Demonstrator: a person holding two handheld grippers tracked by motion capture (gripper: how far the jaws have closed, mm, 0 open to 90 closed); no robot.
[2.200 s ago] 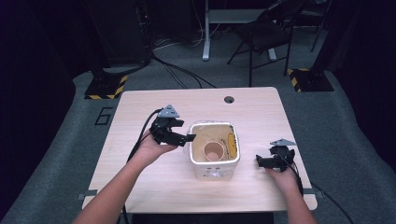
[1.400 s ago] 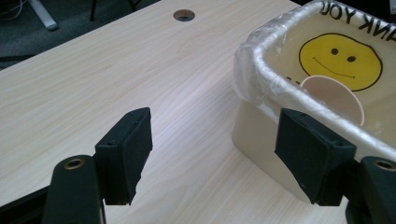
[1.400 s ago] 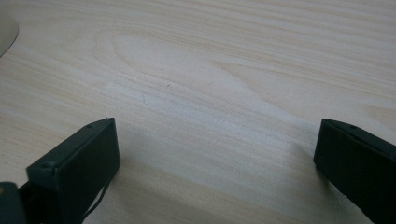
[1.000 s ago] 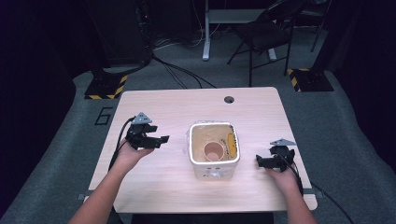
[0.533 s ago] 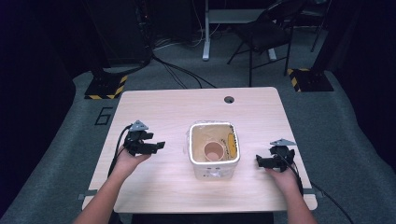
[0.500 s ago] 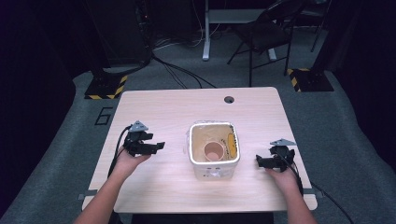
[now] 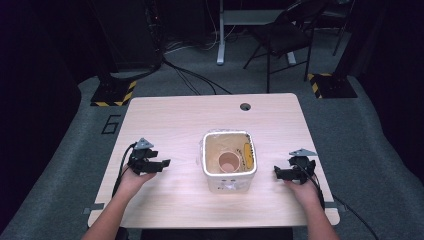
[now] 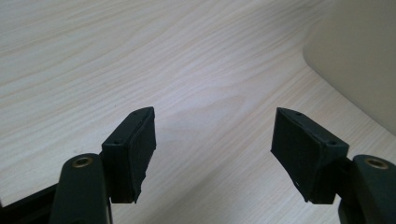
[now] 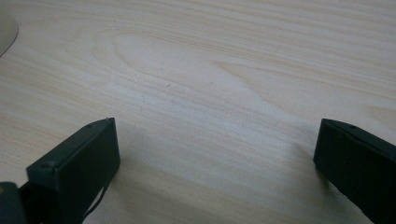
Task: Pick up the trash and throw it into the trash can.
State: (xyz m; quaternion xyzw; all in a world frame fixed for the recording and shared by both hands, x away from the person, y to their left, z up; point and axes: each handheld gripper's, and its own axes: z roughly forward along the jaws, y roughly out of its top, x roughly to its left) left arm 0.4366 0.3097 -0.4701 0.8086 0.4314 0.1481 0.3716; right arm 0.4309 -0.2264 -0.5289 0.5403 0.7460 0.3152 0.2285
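bin [image 7: 229,161] sits mid-desk, white square tub, open top, a tan cup [image 7: 229,161] standing inside near the middle and a yellow-orange stick-like item [image 7: 246,152] lying along its right inner wall, can't tell what it is. left tool [image 7: 161,163] rests on the desk [image 7: 200,112] well left of the bin, jaws spread, nothing between them; the left gripper view has bare wood between the jaws and the bin's pale side wall at the upper right. right tool [image 7: 277,173] lies on the desk just right of the bin, jaws spread wide and empty, bare wood grain in the right gripper view. both hands are low, tools pointing inward at the bin from either side, neither touching it. reads as a rest or end pose: contents in the bin, nothing loose on the desk. if more work follows, the next move calls for lifting a tool over the rim and coming down from above.
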